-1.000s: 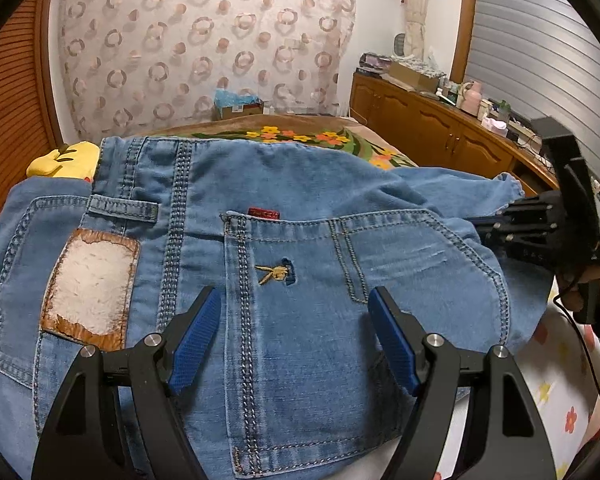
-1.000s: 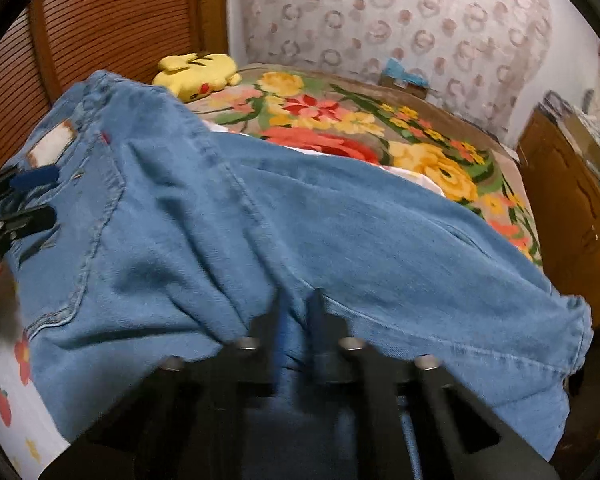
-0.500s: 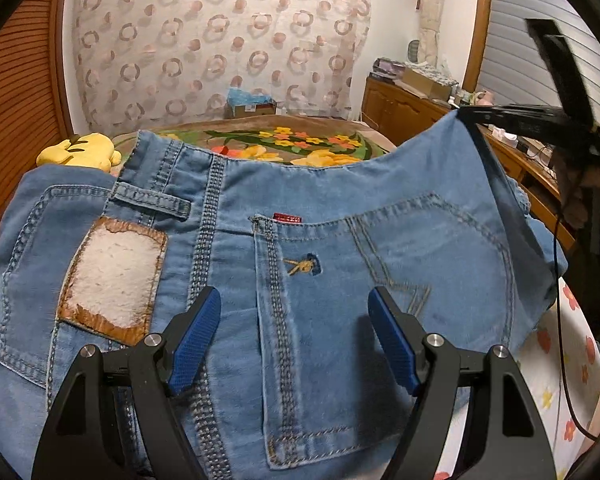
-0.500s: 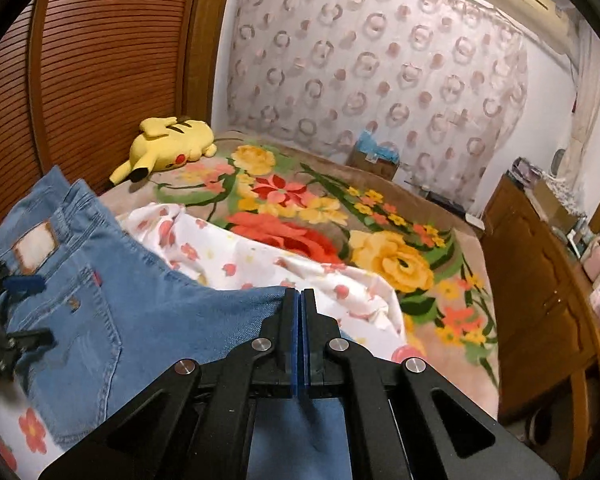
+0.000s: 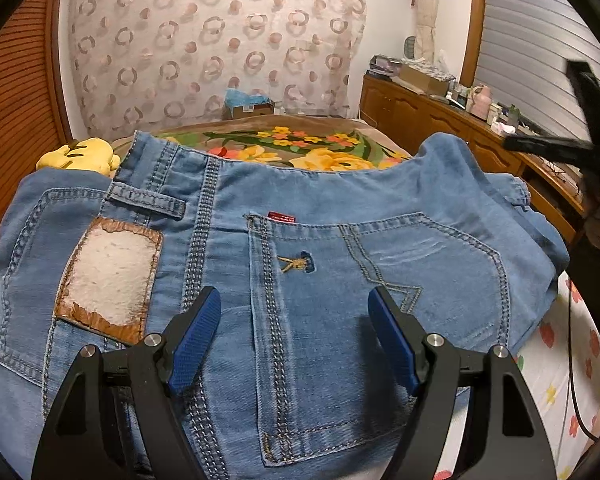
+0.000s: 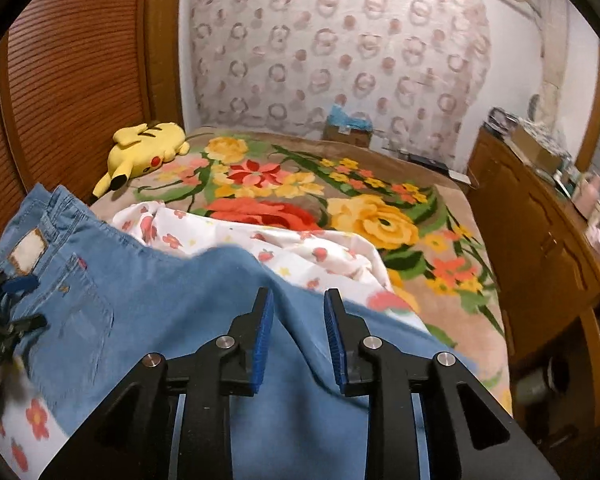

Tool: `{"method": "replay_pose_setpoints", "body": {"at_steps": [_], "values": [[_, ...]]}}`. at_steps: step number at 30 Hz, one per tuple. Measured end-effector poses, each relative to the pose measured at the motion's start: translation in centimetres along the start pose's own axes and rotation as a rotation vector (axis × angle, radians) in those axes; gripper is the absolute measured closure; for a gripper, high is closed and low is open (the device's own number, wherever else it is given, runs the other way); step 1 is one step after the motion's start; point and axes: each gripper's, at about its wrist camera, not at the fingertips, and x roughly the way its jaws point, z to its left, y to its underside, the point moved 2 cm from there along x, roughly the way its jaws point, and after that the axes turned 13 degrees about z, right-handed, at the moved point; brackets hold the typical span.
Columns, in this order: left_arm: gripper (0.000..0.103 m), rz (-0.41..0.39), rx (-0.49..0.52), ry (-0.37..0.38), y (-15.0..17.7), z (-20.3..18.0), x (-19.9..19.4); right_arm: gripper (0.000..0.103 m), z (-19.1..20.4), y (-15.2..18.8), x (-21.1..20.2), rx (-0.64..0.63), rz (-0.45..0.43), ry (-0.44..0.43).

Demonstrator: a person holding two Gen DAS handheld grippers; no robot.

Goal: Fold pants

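Observation:
Blue jeans point(image 5: 380, 200) lie back side up on the bed, showing a stitched pocket and a worn leather patch point(image 5: 108, 276). My left gripper point(image 5: 294, 300) hovers open over the pocket, with nothing between its blue pads. My right gripper point(image 6: 298, 300) stands over a folded-over part of the jeans point(image 6: 140, 292). Its jaws are opening, and a ridge of denim lies below the gap without either pad pressing on it. In the left wrist view the right gripper point(image 5: 560, 148) is a dark blur at the right edge. The left gripper point(image 6: 16, 304) shows at the left edge of the right wrist view.
A yellow plush toy point(image 6: 148, 148) lies at the far left of the bed. A floral blanket point(image 6: 340, 200) and a white flowered sheet point(image 6: 300, 244) lie under the jeans. A cluttered wooden dresser point(image 6: 540, 240) runs along the right. A slatted wooden wall point(image 6: 68, 72) stands at the left.
The right gripper, shut on a fold of denim, lifted it up and over. Now its jaws have parted and the fold lies on the jeans. The left gripper stayed put.

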Motion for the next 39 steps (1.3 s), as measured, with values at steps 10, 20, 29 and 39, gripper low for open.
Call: {"method": "replay_pose_setpoints", "body": {"at_steps": [10, 20, 29, 39], "values": [[0.026, 0.004, 0.014, -0.010, 0.1, -0.6, 0.1, 0.067, -4.1, 5.0, -1.2, 0.125, 0.078, 0.100], [0.026, 0.014, 0.011, -0.010, 0.1, -0.7, 0.2, 0.064, -6.5, 2.7, 4.5, 0.197, 0.174, 0.042], [0.026, 0.017, 0.010, -0.009, 0.0, -0.6, 0.3, 0.091, -8.8, -0.1, 3.0, 0.139, 0.135, 0.001], [0.026, 0.016, 0.003, -0.008, 0.0, -0.3, 0.4, 0.094, -13.4, -2.9, 6.1, 0.218, 0.101, 0.178]]}}
